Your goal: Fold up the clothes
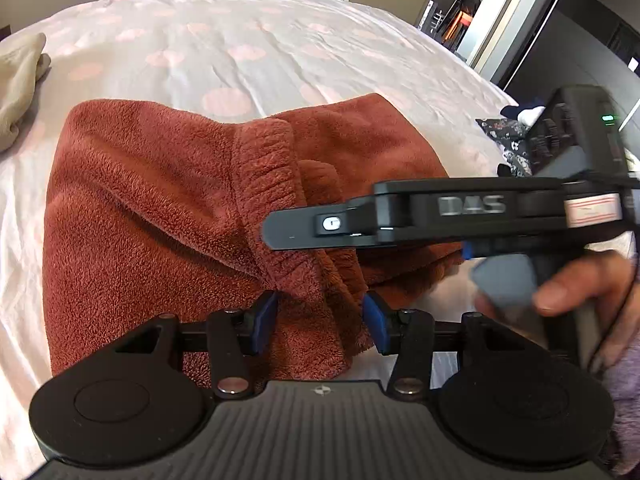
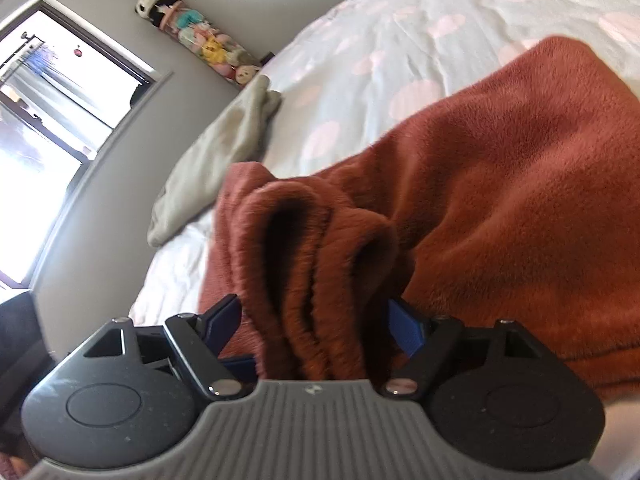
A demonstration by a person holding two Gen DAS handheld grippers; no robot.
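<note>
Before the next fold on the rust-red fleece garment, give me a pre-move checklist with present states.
1. Left gripper released from the rust-red fleece garment: ok, pads apart, ribbed hem loose between them.
2. Right gripper released: ok, jaws wide, folds standing between them.
3. Garment lying flat: not ok, bunched near both grippers.
4. Spotted pink-and-white bedsheet free beyond the garment: ok.
5. Beige cloth apart from the garment: ok.

Rust-red fleece garment (image 1: 160, 208) lies folded in bunched layers on the bed (image 1: 240, 40)
</note>
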